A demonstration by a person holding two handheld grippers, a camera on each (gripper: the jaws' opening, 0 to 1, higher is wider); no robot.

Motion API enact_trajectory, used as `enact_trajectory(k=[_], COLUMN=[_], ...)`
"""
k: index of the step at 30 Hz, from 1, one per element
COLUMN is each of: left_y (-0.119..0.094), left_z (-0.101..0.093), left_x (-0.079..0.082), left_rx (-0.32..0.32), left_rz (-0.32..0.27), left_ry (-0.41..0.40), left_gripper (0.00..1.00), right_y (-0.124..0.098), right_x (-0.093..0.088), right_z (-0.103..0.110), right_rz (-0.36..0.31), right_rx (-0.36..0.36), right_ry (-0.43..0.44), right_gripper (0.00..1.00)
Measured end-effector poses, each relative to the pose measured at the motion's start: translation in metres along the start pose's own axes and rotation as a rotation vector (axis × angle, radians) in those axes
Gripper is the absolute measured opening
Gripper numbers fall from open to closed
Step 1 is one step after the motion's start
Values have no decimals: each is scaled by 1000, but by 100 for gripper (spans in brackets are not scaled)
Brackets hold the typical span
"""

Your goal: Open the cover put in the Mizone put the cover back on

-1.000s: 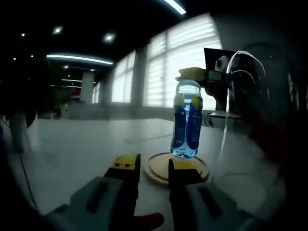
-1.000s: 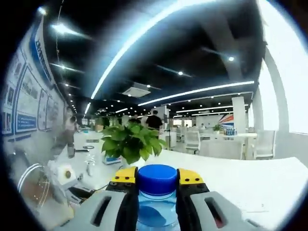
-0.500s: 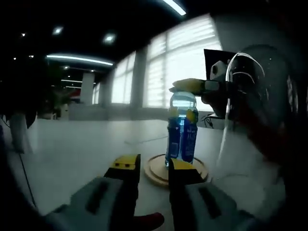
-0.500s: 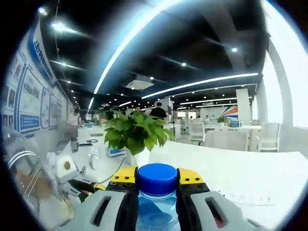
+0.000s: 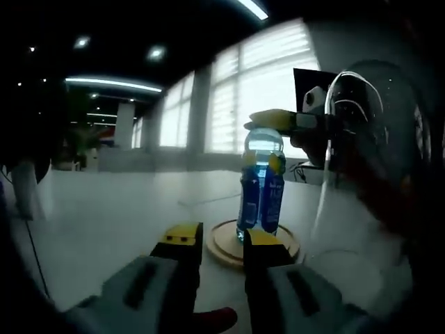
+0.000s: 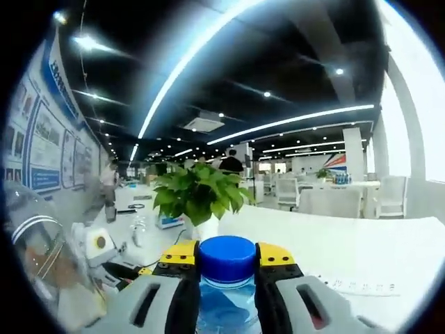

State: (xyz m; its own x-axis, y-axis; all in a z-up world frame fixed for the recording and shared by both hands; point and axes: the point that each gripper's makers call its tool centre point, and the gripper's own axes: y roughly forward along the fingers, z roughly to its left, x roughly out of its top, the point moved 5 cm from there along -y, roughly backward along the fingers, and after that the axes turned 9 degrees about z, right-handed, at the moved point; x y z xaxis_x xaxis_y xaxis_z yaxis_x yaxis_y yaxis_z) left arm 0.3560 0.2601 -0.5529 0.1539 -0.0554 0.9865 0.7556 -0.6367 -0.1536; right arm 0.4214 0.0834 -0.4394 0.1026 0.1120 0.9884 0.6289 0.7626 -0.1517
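Note:
A Mizone bottle with blue drink and a blue label stands upright on a round wooden base on the white table. My right gripper reaches in from the right and is shut on its top. In the right gripper view its yellow-tipped jaws clamp the blue cap from both sides. My left gripper hovers low in front of the base, open, with nothing between its fingers. A clear glass dome cover sits close on the right, beside the base; it is also at the left edge as the glass dome.
The white table stretches away to the left, and bright windows stand behind the bottle. A potted green plant stands on the desk beyond the cap, with small desk items to its left. People stand far back in the office.
My right gripper has carried the bottle a little left and down, from just above the wooden base until it rests on it. My left gripper has stayed put.

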Motion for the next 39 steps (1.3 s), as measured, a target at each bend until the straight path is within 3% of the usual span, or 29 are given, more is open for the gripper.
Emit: enact_trajectory(k=[5, 10, 39], left_y=[0, 0, -1], left_z=[0, 1, 1], left_x=[-1, 0, 4], left_rx=[1, 2, -8], left_rz=[4, -1, -24], left_ry=[3, -2, -11], left_gripper=[17, 17, 17], right_y=[-1, -2, -6], right_x=[-1, -4, -3], right_z=[2, 4, 2], right_rz=[-20, -92, -71], right_rx=[3, 5, 9], right_ry=[-6, -68, -37], right_gripper=[24, 24, 24])
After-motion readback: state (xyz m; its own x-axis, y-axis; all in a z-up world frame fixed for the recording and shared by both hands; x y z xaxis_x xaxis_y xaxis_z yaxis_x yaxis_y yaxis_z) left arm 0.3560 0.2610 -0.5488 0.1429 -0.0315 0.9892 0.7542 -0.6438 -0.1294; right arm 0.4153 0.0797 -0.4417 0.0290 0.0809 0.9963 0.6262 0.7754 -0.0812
